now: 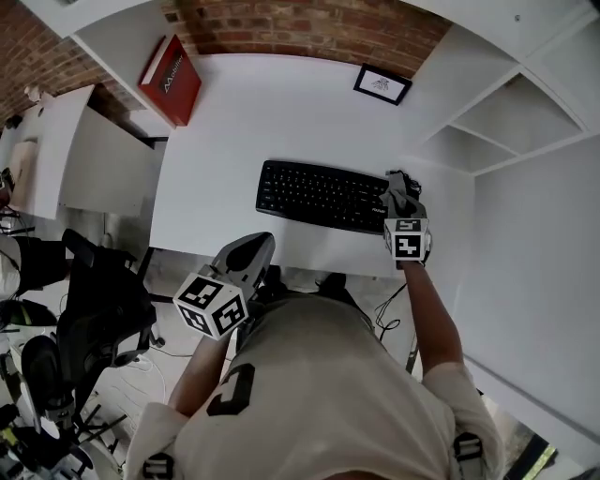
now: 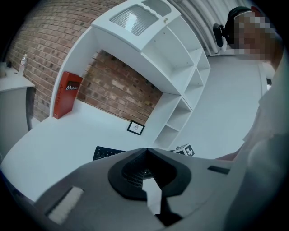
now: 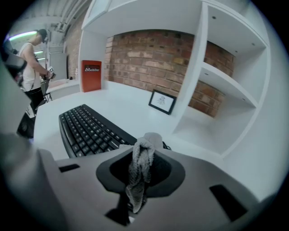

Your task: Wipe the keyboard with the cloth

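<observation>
The right claw is clenched on a grey cloth. In the right gripper view the cloth stands bunched between the two jaws, with a fold poking out above their tips and the rest hanging down inside the opening. In the head view this claw sits at the right-hand end of the black keyboard, with the cloth at that edge. I cannot tell whether the cloth touches the keys.

The keyboard lies flat on the white table, near the front edge and a little right of the middle. From the right gripper view its rows of keys run away to the left of the claw.

The left claw is held at the table's front edge, left of the keyboard and apart from it. In the left gripper view its jaws meet at the tips with nothing between them.

At the back of the table a red book stands upright against the white side panel, well away from the keyboard. A small framed picture leans at the foot of the brick wall. A white shelf unit rises to the right of the table. A black office chair stands on the floor to the left, and a person stands in the background of the right gripper view.
</observation>
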